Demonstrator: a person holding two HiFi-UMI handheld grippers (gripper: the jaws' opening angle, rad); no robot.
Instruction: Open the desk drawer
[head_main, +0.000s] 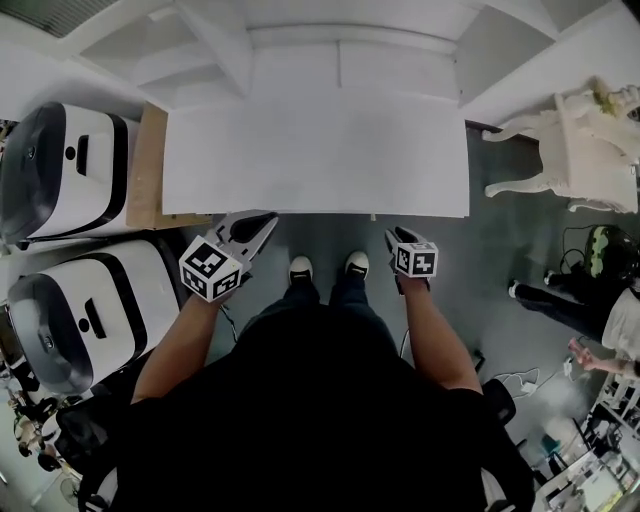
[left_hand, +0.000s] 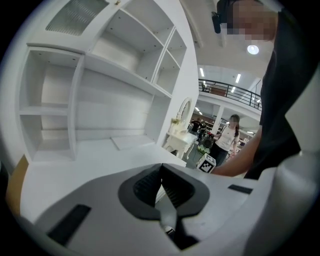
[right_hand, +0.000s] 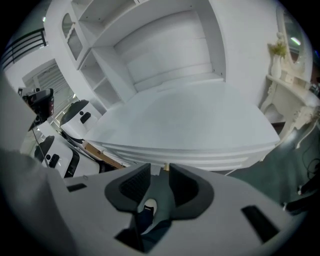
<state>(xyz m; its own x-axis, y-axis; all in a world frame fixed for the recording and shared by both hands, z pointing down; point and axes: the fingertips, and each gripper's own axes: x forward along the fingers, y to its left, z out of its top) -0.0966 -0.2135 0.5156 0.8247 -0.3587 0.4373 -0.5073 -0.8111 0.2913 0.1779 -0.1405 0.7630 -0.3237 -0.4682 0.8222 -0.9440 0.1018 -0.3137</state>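
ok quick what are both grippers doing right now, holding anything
Left gripper: jaws shut, holding nothing.
Right gripper: jaws open, holding nothing.

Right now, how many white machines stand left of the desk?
2. The far machine sits beside the desk's left edge; the near machine is closer to the person. More may hide off-frame.
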